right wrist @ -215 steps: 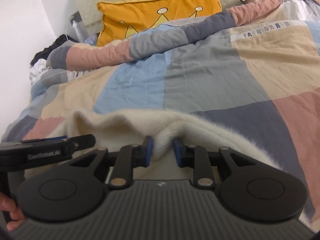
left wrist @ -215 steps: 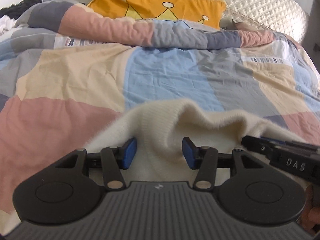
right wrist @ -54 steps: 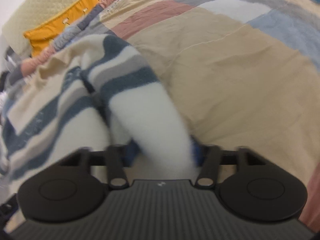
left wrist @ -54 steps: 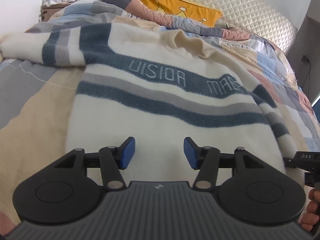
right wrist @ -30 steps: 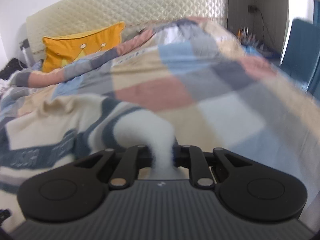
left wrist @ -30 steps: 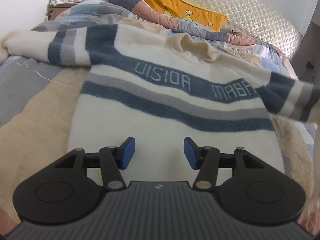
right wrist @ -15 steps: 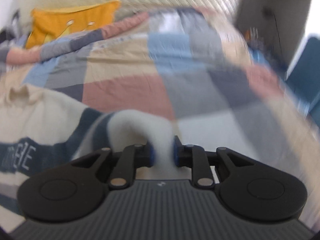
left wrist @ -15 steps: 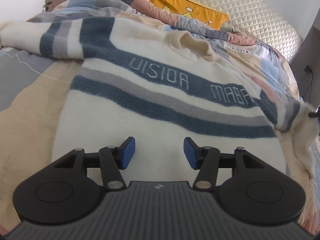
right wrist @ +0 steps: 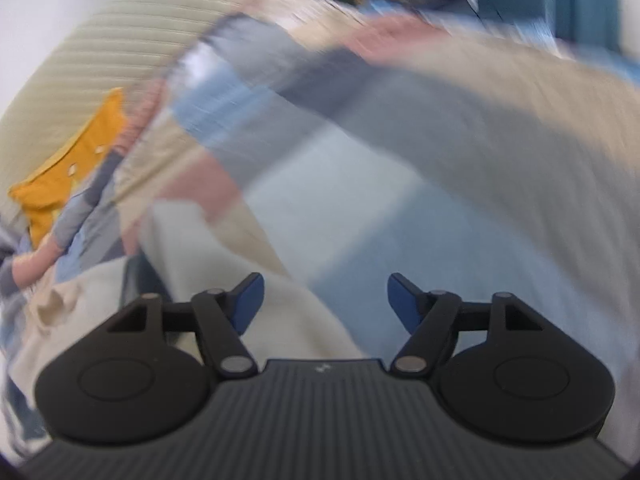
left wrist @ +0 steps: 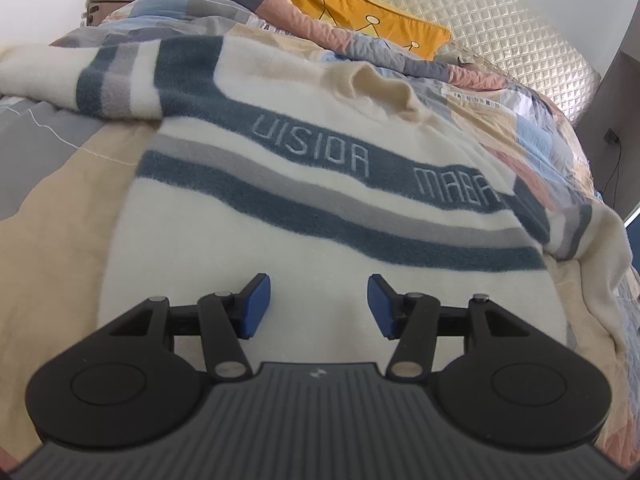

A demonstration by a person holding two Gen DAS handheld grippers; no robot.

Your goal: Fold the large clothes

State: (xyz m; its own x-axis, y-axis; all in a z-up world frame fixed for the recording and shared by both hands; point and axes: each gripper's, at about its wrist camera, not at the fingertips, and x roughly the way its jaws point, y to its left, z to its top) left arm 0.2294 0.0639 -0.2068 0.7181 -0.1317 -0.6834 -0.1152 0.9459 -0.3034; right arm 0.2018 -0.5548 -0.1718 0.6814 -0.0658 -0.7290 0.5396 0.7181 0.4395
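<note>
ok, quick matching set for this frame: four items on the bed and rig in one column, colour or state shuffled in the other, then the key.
Items
1. sweater
2. pillow
3. left hand-held gripper
4. right hand-held gripper

States
A. orange, at the headboard
B. jaws opening, nothing pinched between them
C. cream with blue and grey stripes, spread flat
D. open, hovering over the lower part of the sweater

Pairs: 1-C, 2-A, 3-D, 4-B
</note>
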